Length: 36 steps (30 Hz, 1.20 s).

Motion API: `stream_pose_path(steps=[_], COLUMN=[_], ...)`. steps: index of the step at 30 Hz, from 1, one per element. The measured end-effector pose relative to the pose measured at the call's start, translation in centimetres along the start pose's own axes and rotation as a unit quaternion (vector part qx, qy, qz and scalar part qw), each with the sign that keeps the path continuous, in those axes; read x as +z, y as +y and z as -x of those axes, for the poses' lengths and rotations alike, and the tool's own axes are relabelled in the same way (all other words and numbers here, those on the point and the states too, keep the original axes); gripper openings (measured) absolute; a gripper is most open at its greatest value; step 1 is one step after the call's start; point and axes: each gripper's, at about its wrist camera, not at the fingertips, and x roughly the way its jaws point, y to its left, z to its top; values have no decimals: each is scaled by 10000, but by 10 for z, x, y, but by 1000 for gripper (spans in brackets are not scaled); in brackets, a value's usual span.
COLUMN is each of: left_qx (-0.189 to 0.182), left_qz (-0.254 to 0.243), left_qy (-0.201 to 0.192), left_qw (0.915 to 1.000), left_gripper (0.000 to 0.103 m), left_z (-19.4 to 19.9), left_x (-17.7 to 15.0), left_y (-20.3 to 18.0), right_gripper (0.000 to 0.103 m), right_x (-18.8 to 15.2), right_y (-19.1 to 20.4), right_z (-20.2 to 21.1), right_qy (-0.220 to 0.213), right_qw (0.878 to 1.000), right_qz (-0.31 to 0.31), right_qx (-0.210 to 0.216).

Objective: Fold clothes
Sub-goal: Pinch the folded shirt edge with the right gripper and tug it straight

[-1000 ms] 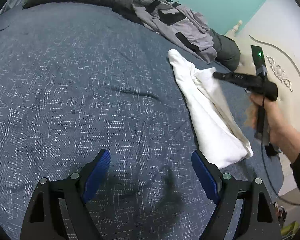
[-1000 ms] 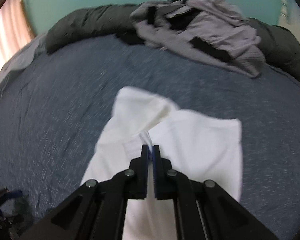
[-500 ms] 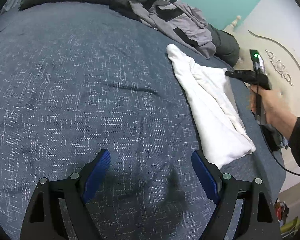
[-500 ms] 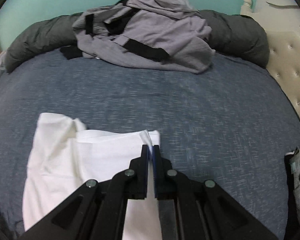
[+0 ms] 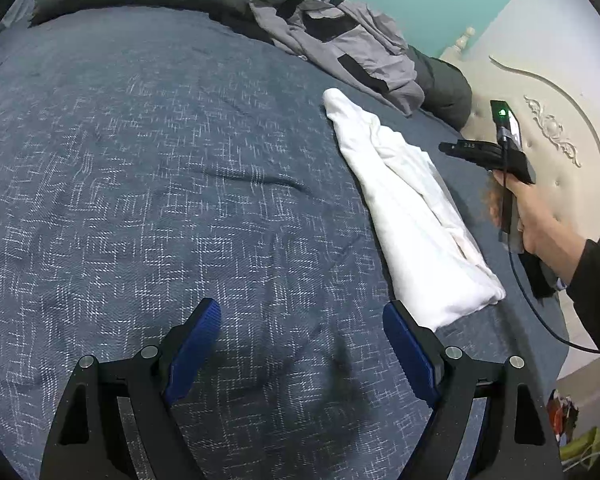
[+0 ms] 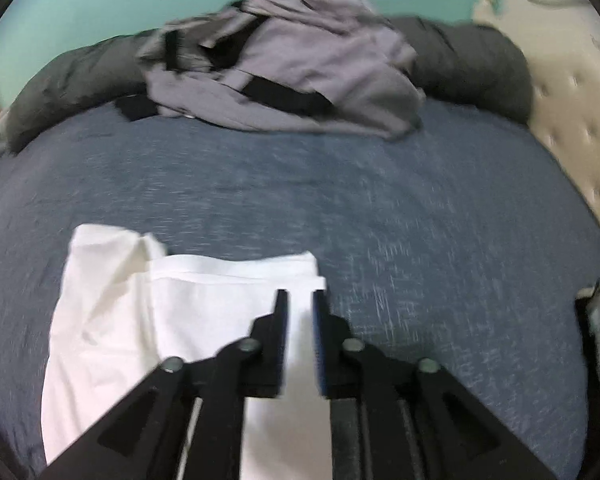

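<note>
Right wrist view, though blurred, showed the right tool [image 6: 301, 296] opening over the white garment [image 6: 180, 300], apparently letting its corner go so the fold lay flat on the bed [image 5: 140, 160]. Left tool [image 5: 300, 332] hung spread wide, empty, clear of the cloth.

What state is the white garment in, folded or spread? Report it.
Folded. The white garment lies on the blue bedspread as a narrow strip, with layered edges stacked at its far end, seen in the right wrist view.
</note>
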Motion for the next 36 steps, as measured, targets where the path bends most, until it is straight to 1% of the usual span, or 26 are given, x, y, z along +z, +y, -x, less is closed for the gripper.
stream_pose_path(steps=[2,4,7,9,10,11,12,13,14,15,16,17,18,20,25,29,32,34,36], left_qx=[-23,-43,-43,-38,-51,-58,-57,-57,-52,-44,-41,-40,-35,-19,-14,-17,-27,-24,-28], left_qz=[8,10,-19,-29,-28,-30,-37,-43,-46,-41,-34,-32,-37,-69,-95,-89,-69,-76,-82], left_qy=[-8,-19,-42,-38,-27,-12,6,25,44,62,72,74,74,70,91,103,104,117,126], left_qw=[10000,10000,10000,10000,10000,10000,10000,10000,10000,10000,10000,10000,10000,9999,9999,9999,9999,9999,9999], left_gripper=[86,86,86,86,86,86,86,86,86,86,86,86,86,86,86,86,86,86,86], left_z=[1,3,3,2,1,0,-2,-3,-4,-5,-5,-6,-5,-5,-7,-8,-8,-8,-8], left_x=[0,1,1,2,2,1,1,1,0,0,0,-1,0,0,0,1,1,0,0], left_y=[0,-1,-2,-3,-3,-3,-3,-3,-2,-2,-1,-1,-1,-2,-2,-2,-1,0,0], right_gripper=[21,21,24,45,48,48,48,48,48,43,34,12,5,2,1,1,1,1,1], right_x=[0,1,3,3,2,1,-1,-1,-3,-4,-5,-5,-4,-4,0,4,5,7,8], right_y=[5,4,-14,-17,-14,-9,-4,-2,-1,-1,-1,0,2,1,-1,-14,-14,-15,-18], right_z=[1,-3,-14,-24,-30,-37,-43,-49,-56,-58,-60,-60,-59,-58,-51,-48,-50,-59,-62], right_qy=[102,209,228,305,399,502,602,693,799,809,800,758,710,656,479,329,337,383,362], right_qw=[9995,9997,9988,9960,9962,9965,9974,9973,9965,9964,9965,9969,9974,9978,9988,9993,9992,9991,9988], right_qz=[88,27,-412,-552,-447,-309,-151,-85,-99,-107,-113,-89,-58,-45,-2,-140,-133,-172,-283], right_qx=[284,159,168,627,635,595,360,228,239,229,211,166,115,106,77,-116,-177,-113,153])
